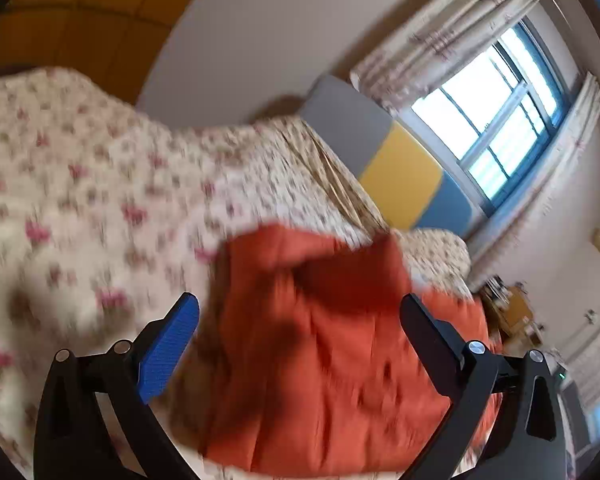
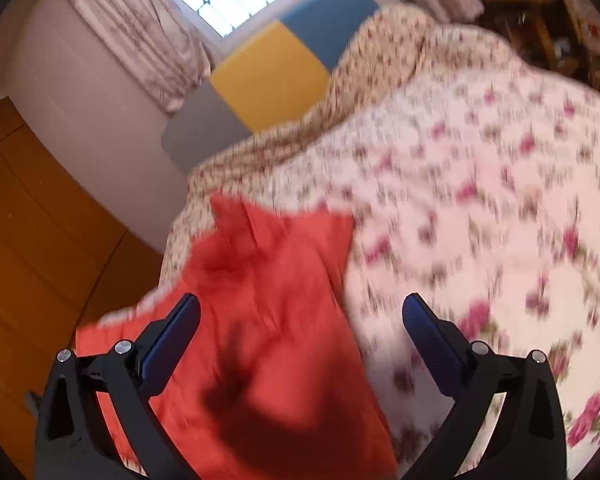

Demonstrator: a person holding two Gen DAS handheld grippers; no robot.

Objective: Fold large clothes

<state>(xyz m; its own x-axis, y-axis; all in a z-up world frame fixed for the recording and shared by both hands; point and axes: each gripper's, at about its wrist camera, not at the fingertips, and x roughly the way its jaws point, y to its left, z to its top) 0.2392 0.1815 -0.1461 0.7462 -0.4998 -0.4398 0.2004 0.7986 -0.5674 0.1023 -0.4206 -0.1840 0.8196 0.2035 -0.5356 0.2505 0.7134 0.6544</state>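
- We find the left gripper (image 1: 300, 312) with its two fingers spread wide apart and nothing between the pads; one blue ribbed pad (image 1: 168, 350) faces the camera on the left finger.
- We see the orange garment (image 1: 320, 360) directly ahead of and below the left gripper, filling the gap between the fingers in the view. Whether the cloth touches either finger we cannot tell, as the picture is motion-blurred.
- The garment lies rumpled on a floral bedspread (image 1: 80, 200), with a raised fold near its far edge.
- We find the right gripper (image 2: 300, 312) likewise spread open and gripping nothing; its dark blue pads (image 2: 424, 328) show edge-on.
- From the right wrist view the orange garment (image 2: 268, 320) sits ahead of and under the left finger and the central gap, while the right finger stands over the floral bedspread (image 2: 480, 200). A dark shadow falls on the cloth near the bottom of that view.
- The garment lies near the bed's edge, beside a wooden floor (image 2: 32, 240).
- Beyond the bed we note a padded headboard (image 2: 268, 72) in grey, yellow and blue panels, a window (image 1: 500, 120), and patterned curtains (image 1: 440, 28).
- Fine detail of the cloth is too blurred to report.
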